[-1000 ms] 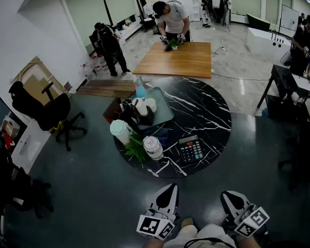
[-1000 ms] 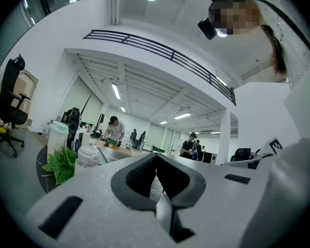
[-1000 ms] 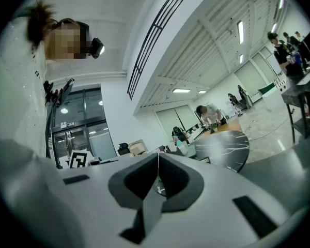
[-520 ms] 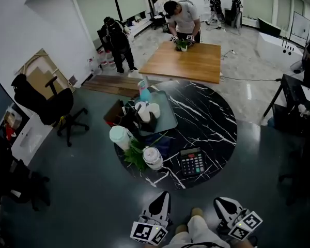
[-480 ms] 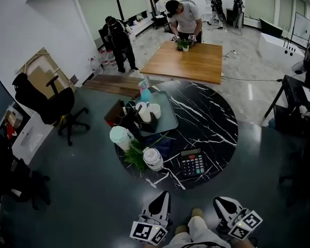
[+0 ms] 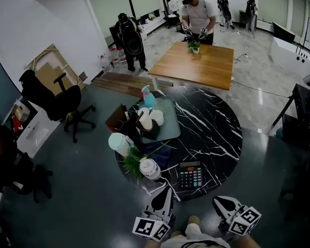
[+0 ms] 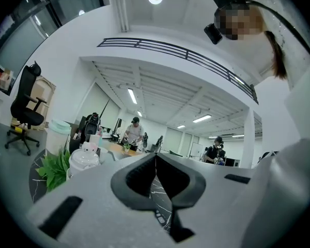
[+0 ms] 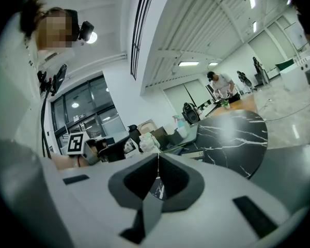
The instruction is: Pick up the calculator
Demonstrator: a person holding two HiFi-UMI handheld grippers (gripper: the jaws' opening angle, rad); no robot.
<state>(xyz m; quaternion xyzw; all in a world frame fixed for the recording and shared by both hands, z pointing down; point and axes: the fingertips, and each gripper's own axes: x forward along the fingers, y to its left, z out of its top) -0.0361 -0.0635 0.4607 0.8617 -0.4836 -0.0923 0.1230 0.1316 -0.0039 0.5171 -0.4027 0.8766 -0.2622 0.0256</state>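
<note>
Both grippers are low at the near edge of the round black marble table [image 6: 217, 133] and nothing is held. On the left gripper [image 6: 168, 189] the fingers [image 7: 137, 182] are pressed together, empty, and pointing about level across the tabletop. The right gripper [image 6: 217, 201] is the same: its fingers [image 8: 136, 182] meet at a thin seam with nothing between them. The calculator [image 6: 190, 174] lies flat near the table's front edge, ahead of both sets of fingers and between the 2 grippers. It is closer to the left fingertips, just to their right, and ahead-left of the right ones; neither touches it. Ahead-left of the left fingers, close by, stands a clear jar with a white lid [image 6: 150, 168], with a green plant [image 6: 132, 161] right beside it. Further left is a cup with a pale green lid [image 6: 119, 143]. Beyond those, well ahead of the fingers, is a grey tray [image 6: 170, 123] with white cups on it and a spray bottle [image 6: 147, 96] at its far corner. Past the round table stands a wooden table [image 6: 196, 63] with 1 person working at its far side and another person to its left. A black office chair [image 6: 51, 99] stands far off to the left of the left fingers.
</note>
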